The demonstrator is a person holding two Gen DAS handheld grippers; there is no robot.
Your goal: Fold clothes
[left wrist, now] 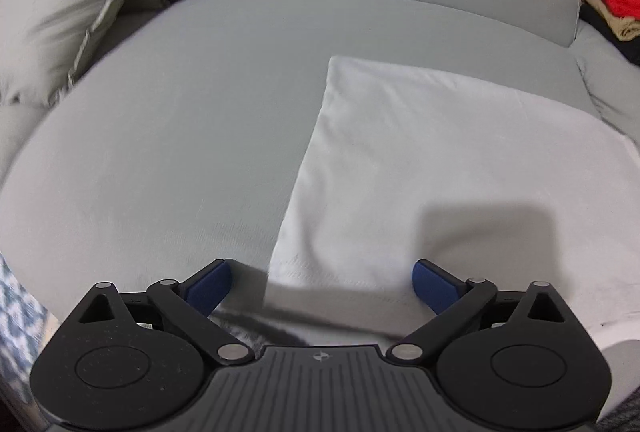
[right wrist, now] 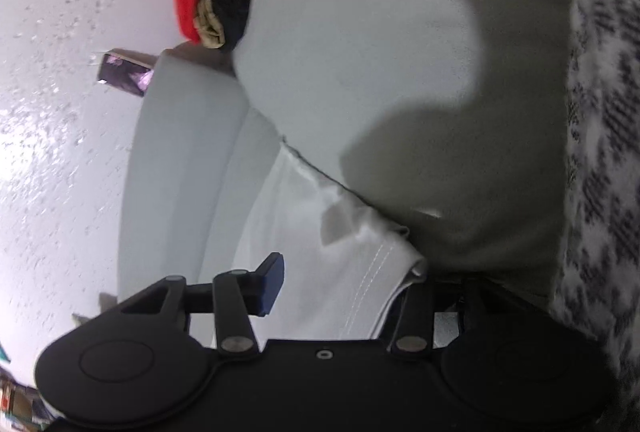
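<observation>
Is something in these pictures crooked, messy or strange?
Mostly tidy. The white cloth lies flat on the grey sofa, but its near corner is bunched and wrinkled between the open right gripper fingers. A loose clothes pile sits aside.

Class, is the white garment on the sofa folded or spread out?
Folded: the white garment lies as a neat rectangle with straight edges on the sofa, no sleeves showing.
</observation>
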